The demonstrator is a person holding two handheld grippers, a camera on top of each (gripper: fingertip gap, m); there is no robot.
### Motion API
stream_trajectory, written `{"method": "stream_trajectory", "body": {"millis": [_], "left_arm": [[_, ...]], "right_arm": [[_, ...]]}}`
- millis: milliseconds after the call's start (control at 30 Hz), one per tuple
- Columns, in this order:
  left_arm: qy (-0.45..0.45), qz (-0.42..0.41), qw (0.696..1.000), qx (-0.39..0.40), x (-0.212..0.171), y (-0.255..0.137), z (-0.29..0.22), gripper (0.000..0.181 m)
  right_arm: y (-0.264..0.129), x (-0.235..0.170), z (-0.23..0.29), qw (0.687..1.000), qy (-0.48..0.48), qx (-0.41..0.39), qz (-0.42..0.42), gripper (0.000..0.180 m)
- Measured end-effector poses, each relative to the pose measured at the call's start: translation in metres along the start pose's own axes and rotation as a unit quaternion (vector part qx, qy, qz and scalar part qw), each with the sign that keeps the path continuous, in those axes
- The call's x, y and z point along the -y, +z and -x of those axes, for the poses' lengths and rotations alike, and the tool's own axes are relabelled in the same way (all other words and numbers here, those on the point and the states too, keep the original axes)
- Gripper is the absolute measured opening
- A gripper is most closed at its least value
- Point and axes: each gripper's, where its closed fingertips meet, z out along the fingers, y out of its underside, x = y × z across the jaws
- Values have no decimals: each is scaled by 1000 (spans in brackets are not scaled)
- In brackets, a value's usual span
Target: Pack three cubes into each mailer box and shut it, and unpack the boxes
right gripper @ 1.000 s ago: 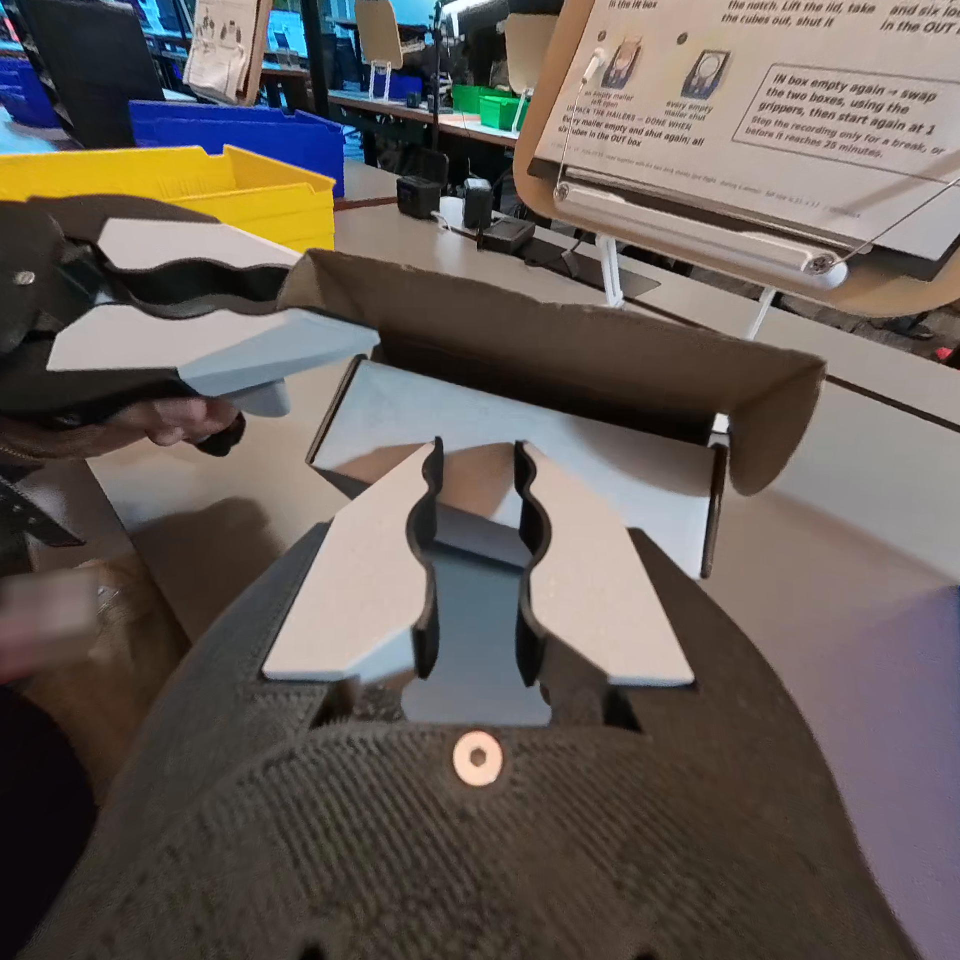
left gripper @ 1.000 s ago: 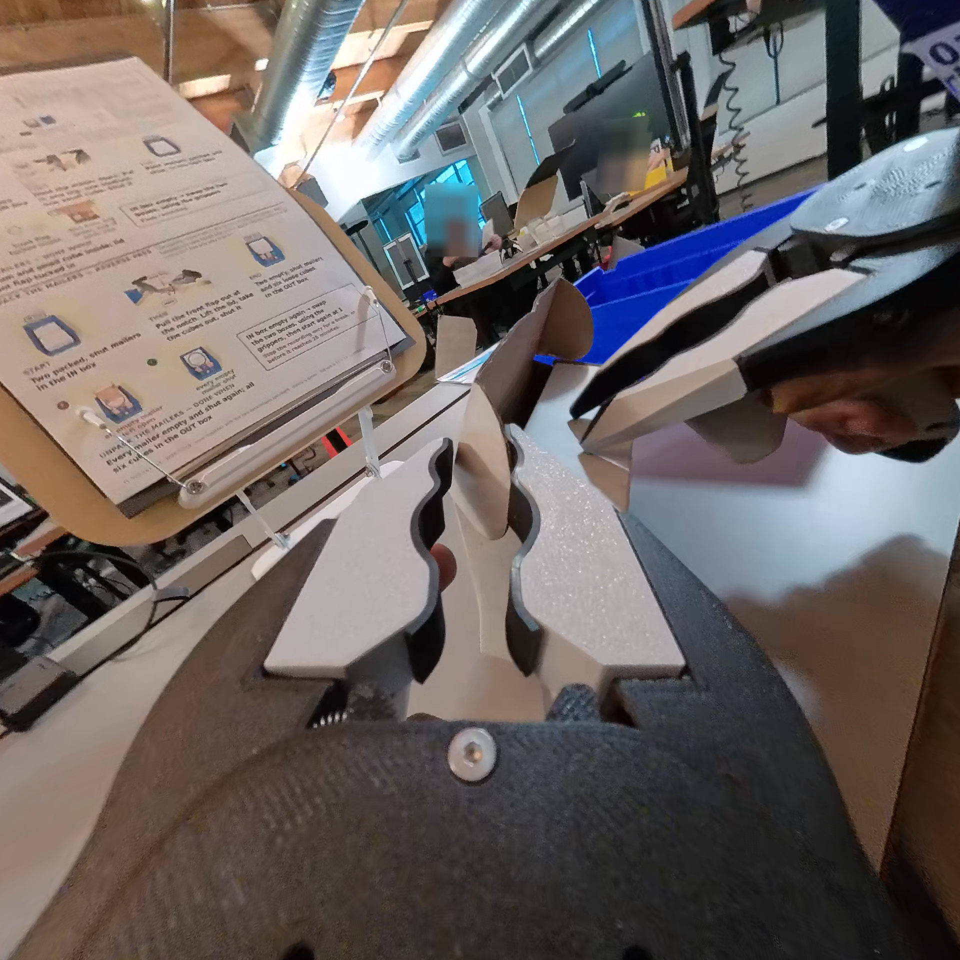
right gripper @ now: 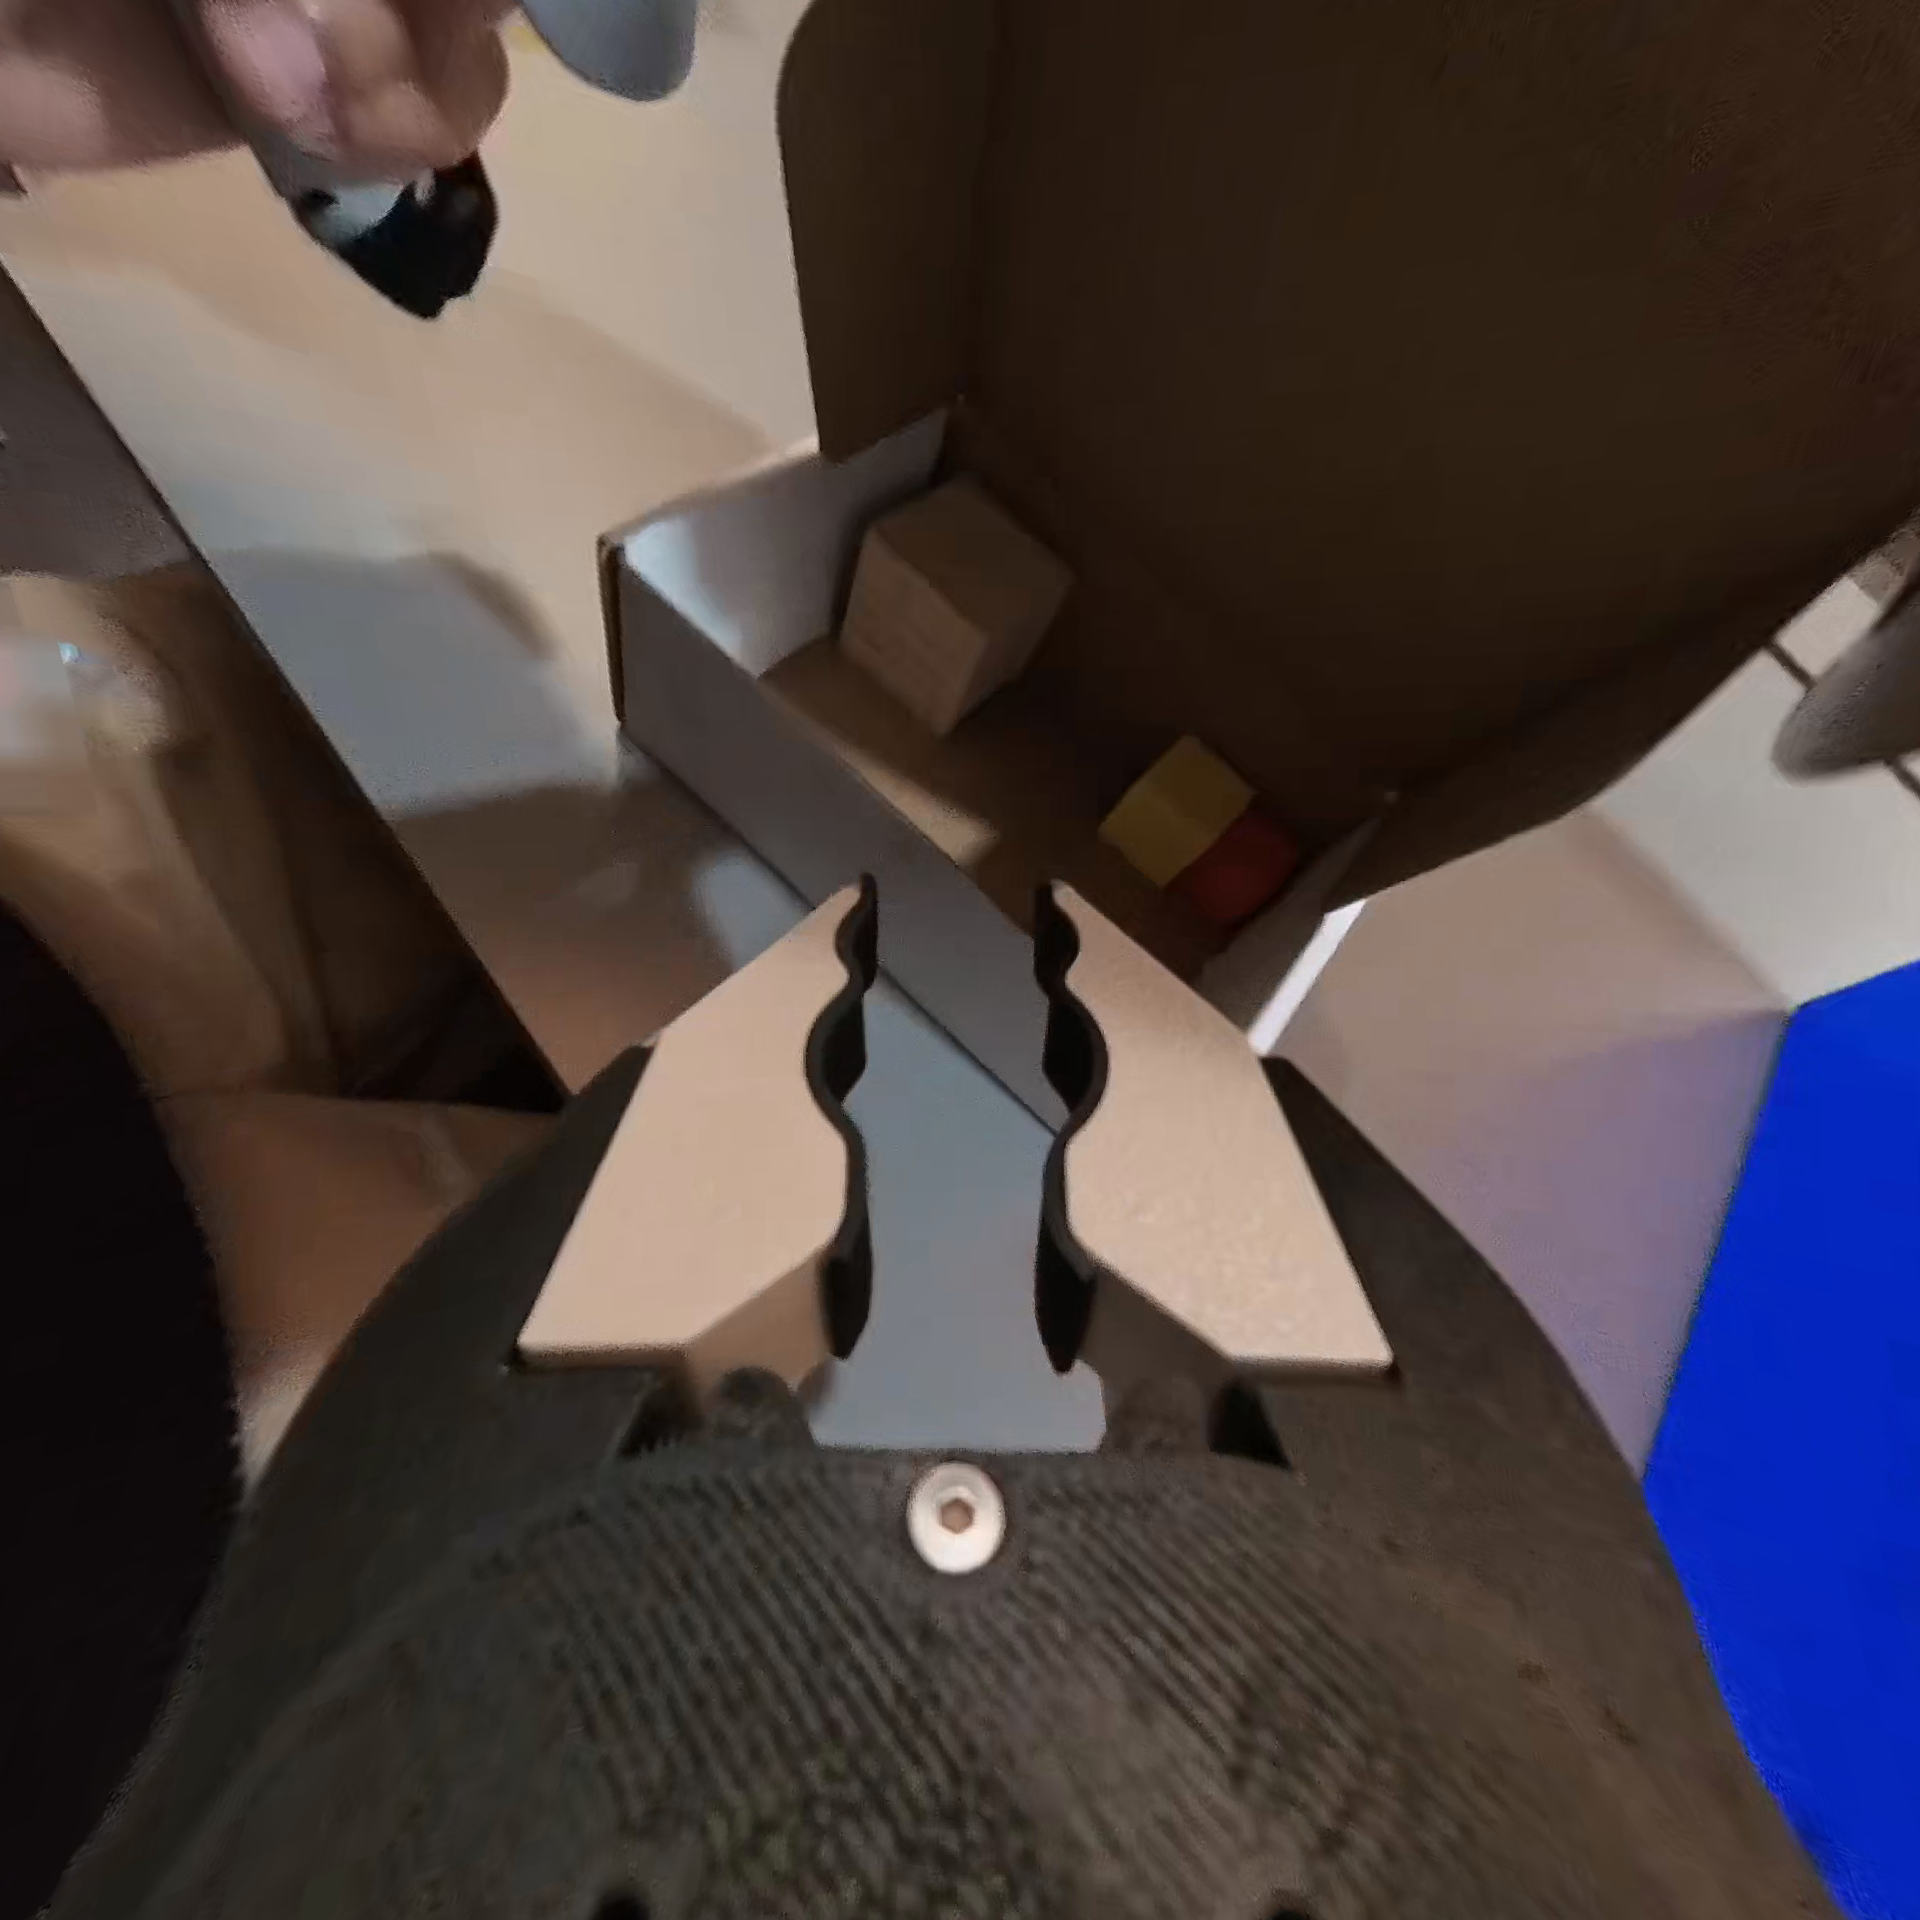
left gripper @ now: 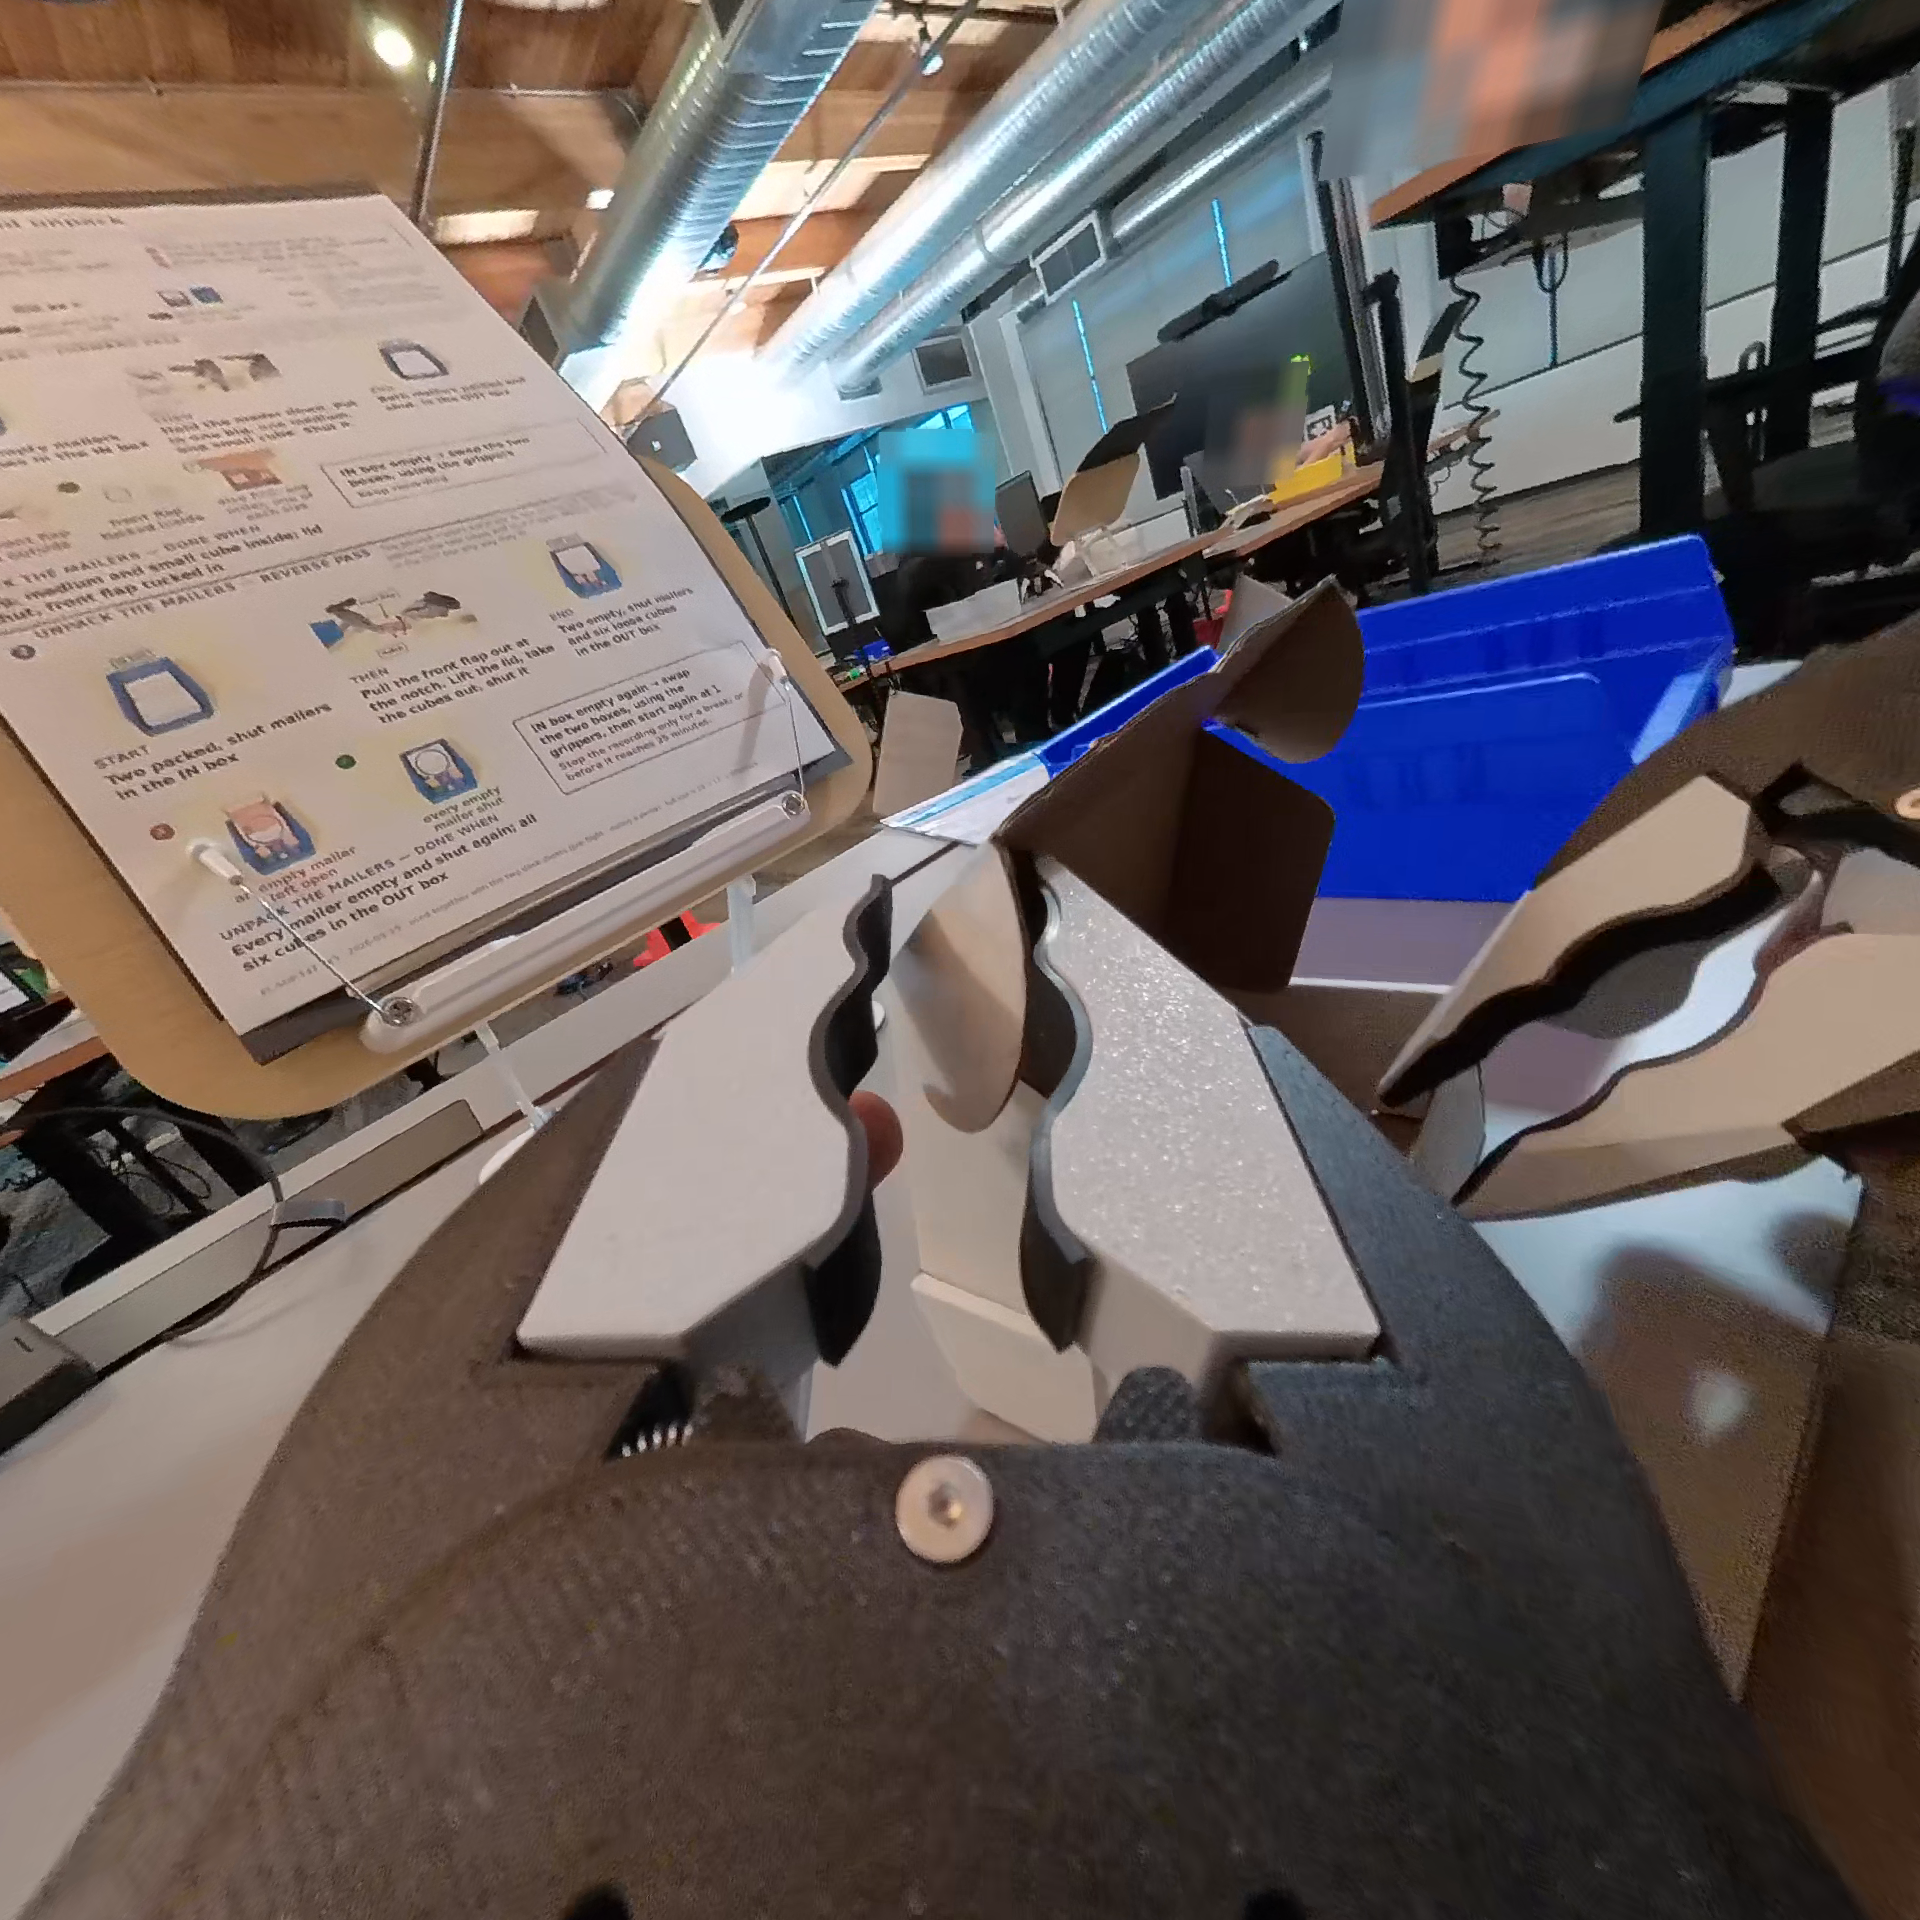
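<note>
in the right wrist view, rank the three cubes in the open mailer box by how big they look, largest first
1. Plain wooden cube, clearly largest.
2. Yellow cube.
3. Red cube, smallest-looking, but the yellow one partly hides it, so their order is unsure.

Red cube [right gripper: 1242,871] half hidden behind yellow cube [right gripper: 1174,810]; hand [right gripper: 260,94] blurred

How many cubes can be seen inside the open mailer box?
3: a wooden cube at the far left corner, a yellow cube and a red cube touching at the far right. Others may be hidden.
</note>
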Motion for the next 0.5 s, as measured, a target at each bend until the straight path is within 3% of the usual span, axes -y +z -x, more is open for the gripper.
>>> {"method": "stream_trajectory", "body": {"millis": [267,500], "left_arm": [[-20,61,996,66,-10,34,59,31],[-142,237,953,124,-104,71,119,34]], "right_arm": [[-4,-2,-3,1000,21,9,3,16],[-5,-3,-4,1000,12,11,2,16]]}}
